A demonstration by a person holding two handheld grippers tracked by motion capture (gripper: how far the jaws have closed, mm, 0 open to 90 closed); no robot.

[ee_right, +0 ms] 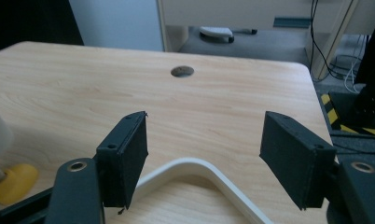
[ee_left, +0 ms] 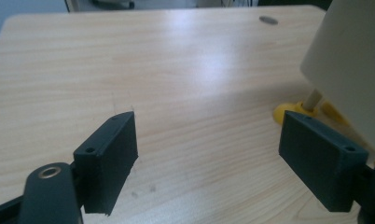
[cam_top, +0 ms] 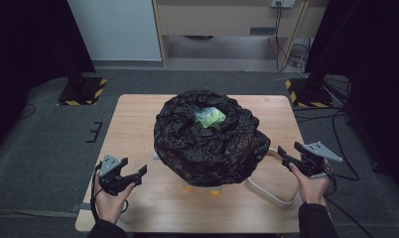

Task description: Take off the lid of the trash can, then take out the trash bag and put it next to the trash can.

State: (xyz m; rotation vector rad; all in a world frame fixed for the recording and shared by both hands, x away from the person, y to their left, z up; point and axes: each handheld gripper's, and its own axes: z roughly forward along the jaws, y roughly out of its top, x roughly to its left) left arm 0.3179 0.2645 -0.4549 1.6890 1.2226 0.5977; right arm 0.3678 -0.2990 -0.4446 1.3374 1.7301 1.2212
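Black grippers, blocky screwed fingers [ee_left: 112, 161], grey three-cornered top plates, black trailing cables, dark sleeves [cam_top: 316, 220]

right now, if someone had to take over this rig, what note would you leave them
Left gripper: open, holding nothing, above the table's near left part.
Right gripper: open, holding nothing, at the bin's right above the white loop.
Black bag: draped over the cream bin on yellow feet at mid-table, its mouth open, something green inside.
Done: the bag seems to line and cover the bin.
Left: probably gather or tie the bag's rim, or lift it out; I cannot tell which.
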